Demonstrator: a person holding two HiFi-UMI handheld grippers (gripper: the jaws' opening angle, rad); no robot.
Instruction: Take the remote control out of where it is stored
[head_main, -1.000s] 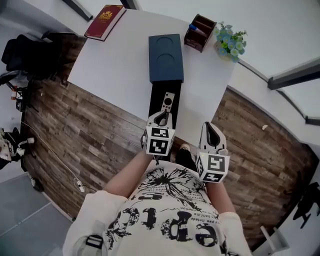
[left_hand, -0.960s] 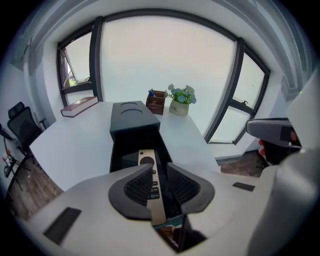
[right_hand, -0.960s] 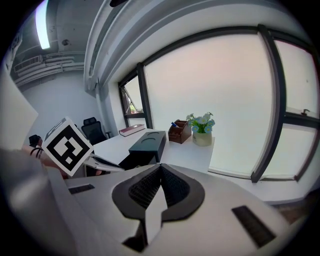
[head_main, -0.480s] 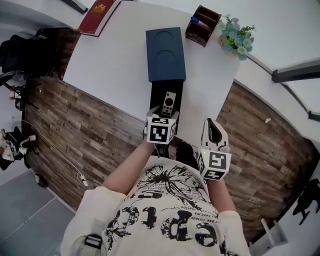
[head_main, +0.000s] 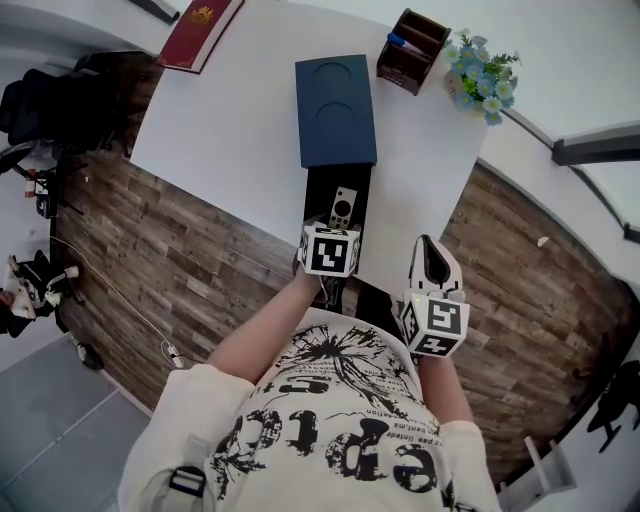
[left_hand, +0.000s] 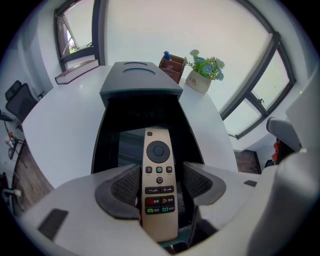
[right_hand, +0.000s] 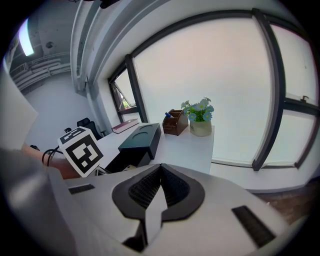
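A beige remote control (left_hand: 159, 175) lies lengthwise in the black drawer (left_hand: 107, 145) pulled out of a dark blue box (left_hand: 141, 82) on the white table. My left gripper (left_hand: 159, 184) straddles the remote's lower half. Its jaws are opening, with a small gap showing between each pad and the remote. From the head view the remote (head_main: 342, 208) pokes out beyond the left gripper (head_main: 333, 236), whose marker cube hides the jaws. My right gripper (head_main: 429, 250) hangs at the table's near edge, to the right of the drawer, shut on nothing (right_hand: 159, 189).
A red book (head_main: 200, 25) lies at the table's far left corner. A brown wooden organiser (head_main: 418, 45) and a pot of blue flowers (head_main: 485, 72) stand at the far right. A black chair (head_main: 50, 100) sits on the wooden floor to the left.
The left gripper's marker cube has tilted up toward the camera and now hides the jaws that showed around the remote's near end. The right gripper has hardly moved.
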